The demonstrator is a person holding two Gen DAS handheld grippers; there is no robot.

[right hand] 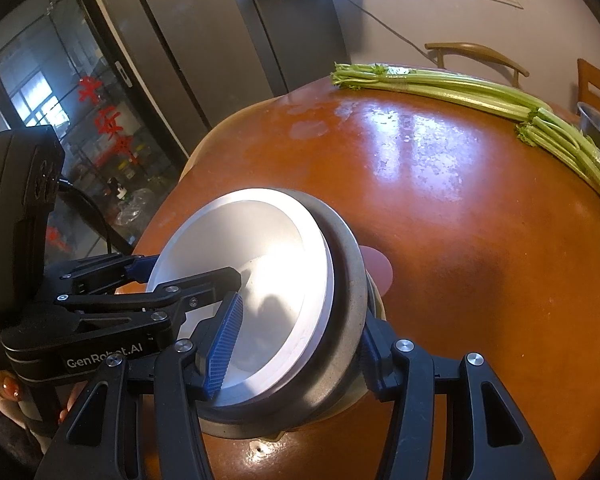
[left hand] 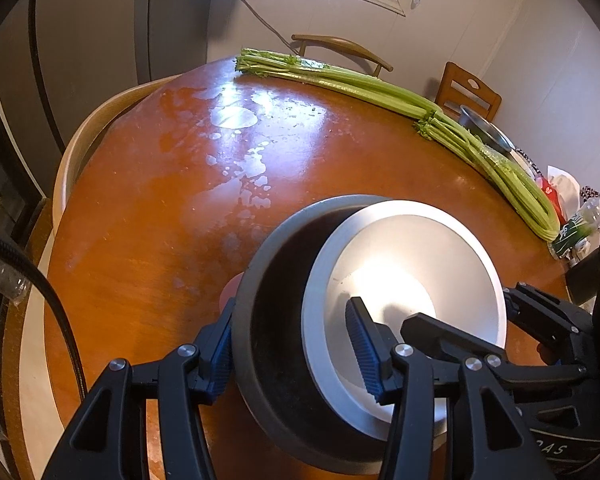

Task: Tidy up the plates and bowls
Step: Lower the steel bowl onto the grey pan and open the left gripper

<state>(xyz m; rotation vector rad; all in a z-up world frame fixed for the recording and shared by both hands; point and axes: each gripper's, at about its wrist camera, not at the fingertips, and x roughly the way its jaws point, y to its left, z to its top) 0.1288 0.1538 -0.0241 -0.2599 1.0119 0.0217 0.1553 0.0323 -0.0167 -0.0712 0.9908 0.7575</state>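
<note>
Bowls: white ceramic bowl nested off-centre inside dark grey bowl, near edge of round brown desk.
Left tool: clamped across both rims.
Right tool: clamped likewise.
Risk: tilted white bowl may slip.

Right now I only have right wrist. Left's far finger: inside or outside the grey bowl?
Observer: Outside. The left gripper straddles both rims: one finger outside the grey bowl, the other inside the white bowl.
Operator: White centred in grey?
Observer: No. It sits to one side; grey's dark inside shows bare between left's fingers.
Operator: Anything past the celery's thick end?
Observer: Packets at the table edge, just beyond the celery.
</note>
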